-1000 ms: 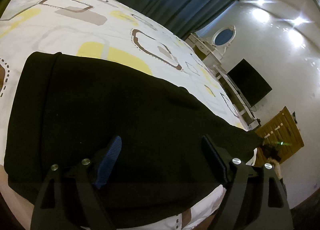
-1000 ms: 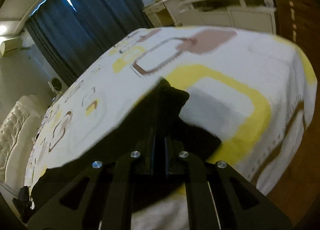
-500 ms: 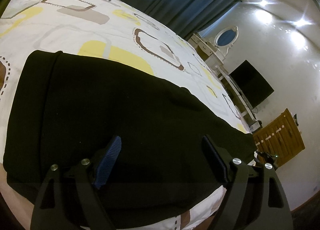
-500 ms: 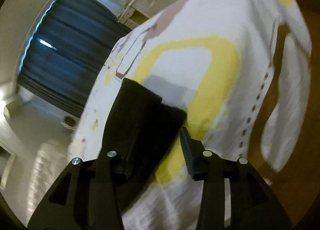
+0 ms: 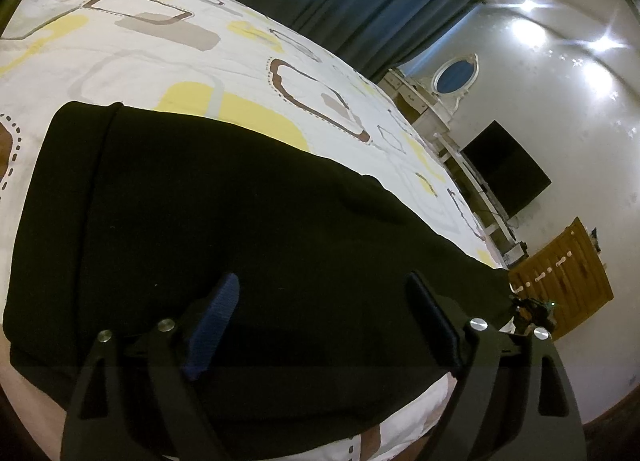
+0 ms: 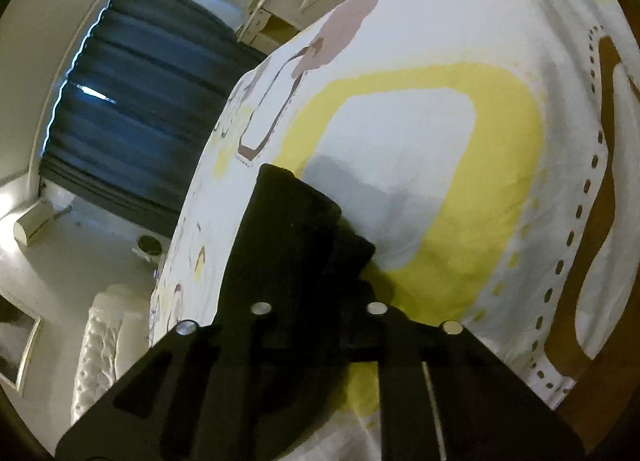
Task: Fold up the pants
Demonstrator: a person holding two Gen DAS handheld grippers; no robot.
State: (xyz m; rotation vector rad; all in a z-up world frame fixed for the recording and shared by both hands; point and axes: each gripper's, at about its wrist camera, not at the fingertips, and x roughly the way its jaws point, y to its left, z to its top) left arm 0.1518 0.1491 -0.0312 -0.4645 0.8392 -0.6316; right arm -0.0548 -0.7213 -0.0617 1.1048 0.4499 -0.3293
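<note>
Two tongs, left (image 5: 324,301) spread, over one pants (image 5: 224,229).

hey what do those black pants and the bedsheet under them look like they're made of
The black pants look like a thick, matte knit, maybe fleece or wool blend: no sheen, soft rounded folds, a slightly fuzzy edge at the hem end. The bedsheet looks like thin printed woven cotton or a similar blend: smooth, flat, lightly creased, with a dull finish. Neither is certain from looks alone.

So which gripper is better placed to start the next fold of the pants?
Probably the right gripper: it sits at the leg end of the black pants. The left gripper hangs open over the middle.
</note>
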